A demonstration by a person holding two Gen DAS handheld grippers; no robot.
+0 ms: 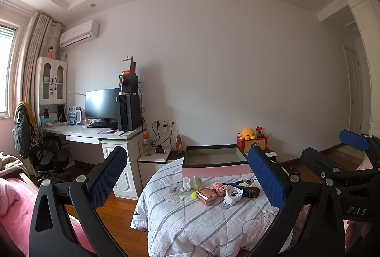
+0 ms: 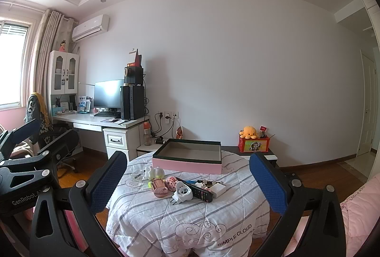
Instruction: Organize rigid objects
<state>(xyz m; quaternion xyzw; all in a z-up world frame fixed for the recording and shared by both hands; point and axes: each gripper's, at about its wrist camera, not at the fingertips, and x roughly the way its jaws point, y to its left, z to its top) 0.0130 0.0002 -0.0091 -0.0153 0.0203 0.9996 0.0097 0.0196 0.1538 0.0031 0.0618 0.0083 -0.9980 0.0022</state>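
A round table under a striped quilt (image 1: pixel 190 221) carries an open pink box (image 1: pixel 216 170) with a dark rim; nothing shows inside it. In front of the box lie a rose-gold case (image 1: pixel 206 196), a white plug adapter (image 1: pixel 234 194), a black remote (image 1: pixel 247 190) and a white figurine (image 1: pixel 190 183). The right wrist view shows the same box (image 2: pixel 187 165), case (image 2: pixel 160 187), adapter (image 2: pixel 182 193), remote (image 2: pixel 201 193) and a white charger block (image 2: pixel 218 189). My left gripper (image 1: pixel 187 152) and right gripper (image 2: pixel 187 156) are both open, held back from the table, holding nothing.
A white desk (image 2: pixel 99 123) with monitor and computer tower stands at the left wall, an office chair (image 1: pixel 47 157) beside it. A red box with an orange plush (image 2: pixel 253 144) sits behind the table. Pink bedding (image 2: pixel 356 214) lies at the right; wooden floor surrounds the table.
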